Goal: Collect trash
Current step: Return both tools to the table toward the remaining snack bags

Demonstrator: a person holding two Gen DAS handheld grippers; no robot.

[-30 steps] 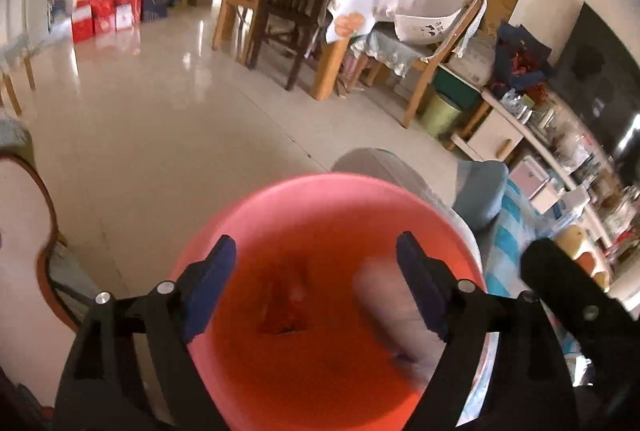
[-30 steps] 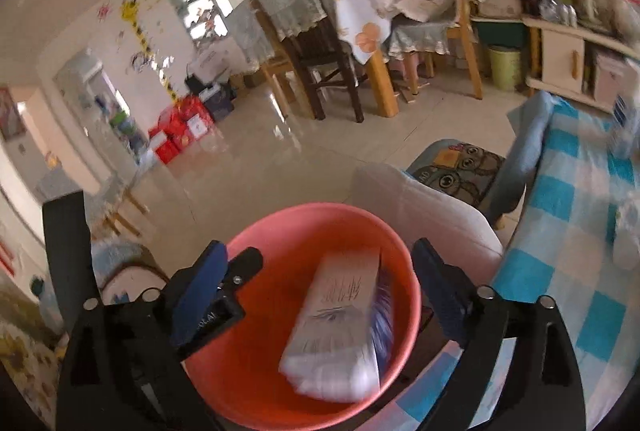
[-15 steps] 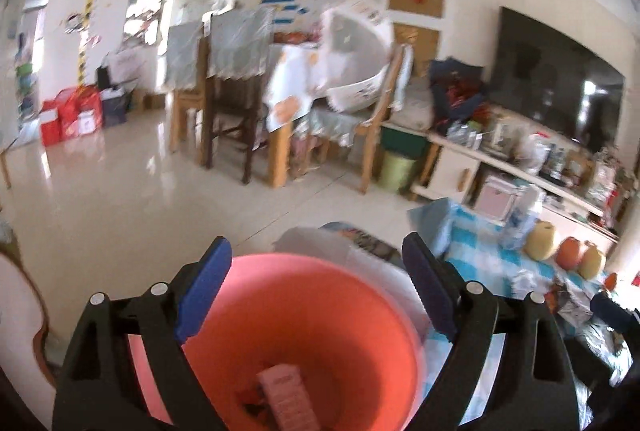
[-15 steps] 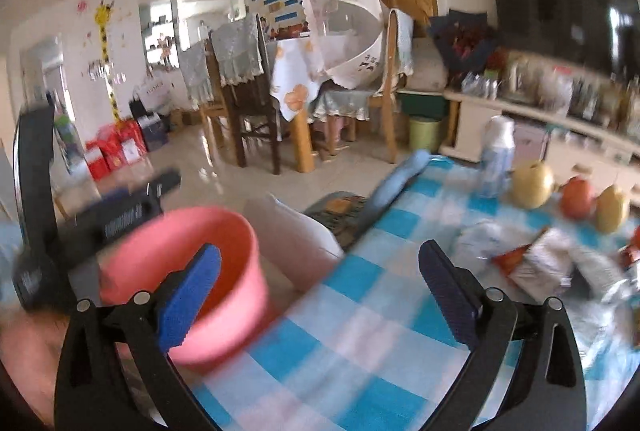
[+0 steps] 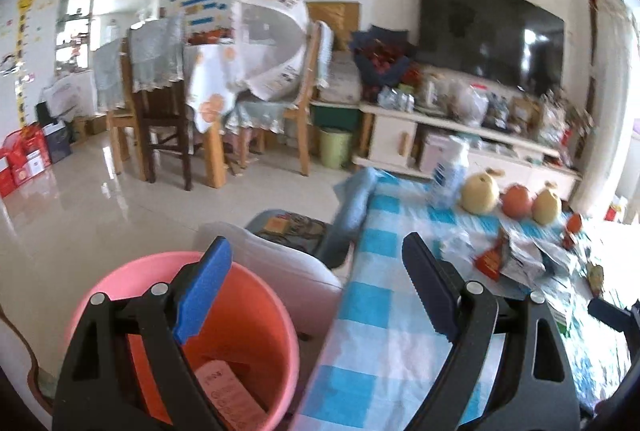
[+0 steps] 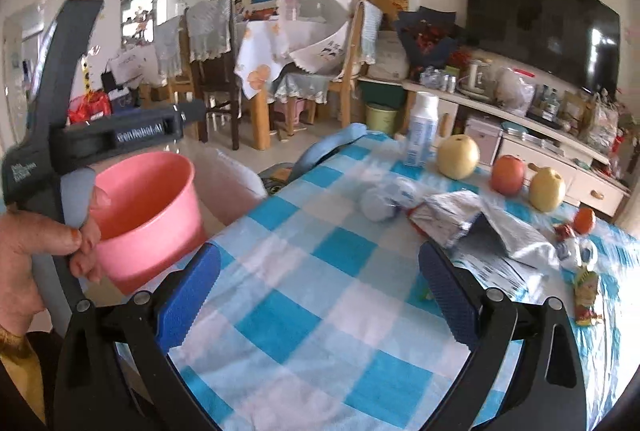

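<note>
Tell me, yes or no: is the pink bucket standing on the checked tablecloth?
No. The pink bucket stands beside the table, beyond the edge of the checked tablecloth.

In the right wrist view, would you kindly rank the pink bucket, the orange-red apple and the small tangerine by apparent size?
1. Pink bucket, much the largest, though also nearest the camera.
2. Orange-red apple.
3. Small tangerine, smallest.

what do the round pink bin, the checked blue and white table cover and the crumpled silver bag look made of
Round pink bin: most likely moulded plastic, with smooth one-piece walls and a thin even rim in a soft sheen.
Checked blue and white table cover: looks like woven cloth, matte, draping softly over the table edge.
Crumpled silver bag: probably foil-lined plastic film, with sharp creases and bright metallic glints.
</note>
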